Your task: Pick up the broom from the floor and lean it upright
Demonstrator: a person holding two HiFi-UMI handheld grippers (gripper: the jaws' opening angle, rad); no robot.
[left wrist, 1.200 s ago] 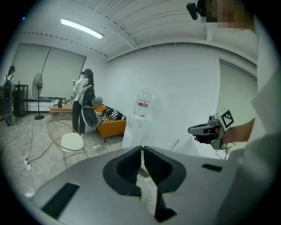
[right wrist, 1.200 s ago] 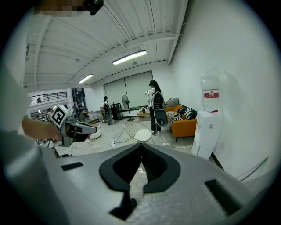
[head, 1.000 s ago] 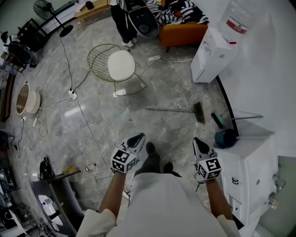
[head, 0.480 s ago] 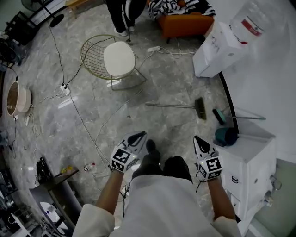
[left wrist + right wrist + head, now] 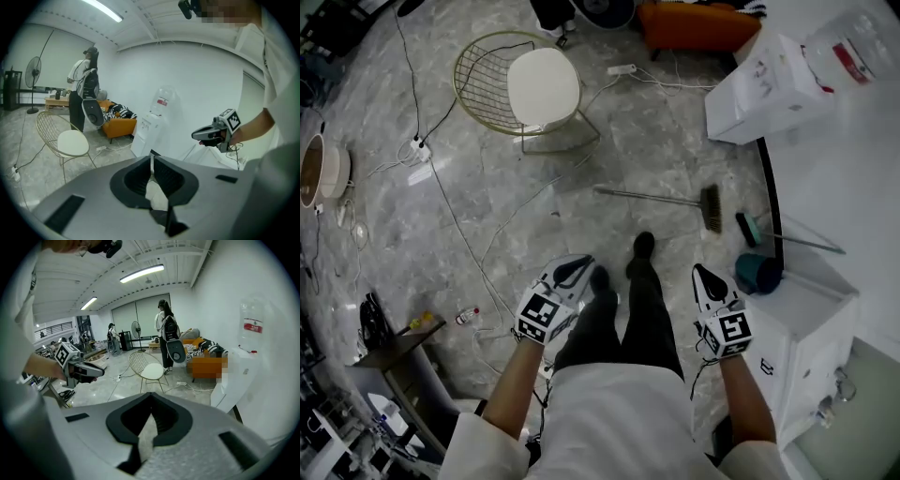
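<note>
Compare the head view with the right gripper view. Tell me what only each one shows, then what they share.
Only the head view: the broom lying on the floor, and the teal dustpan next to the white cabinet.
Only the right gripper view: a standing fan and the ceiling lights.
Both: the wire chair, the orange sofa, the water dispenser and the left tongs.
</note>
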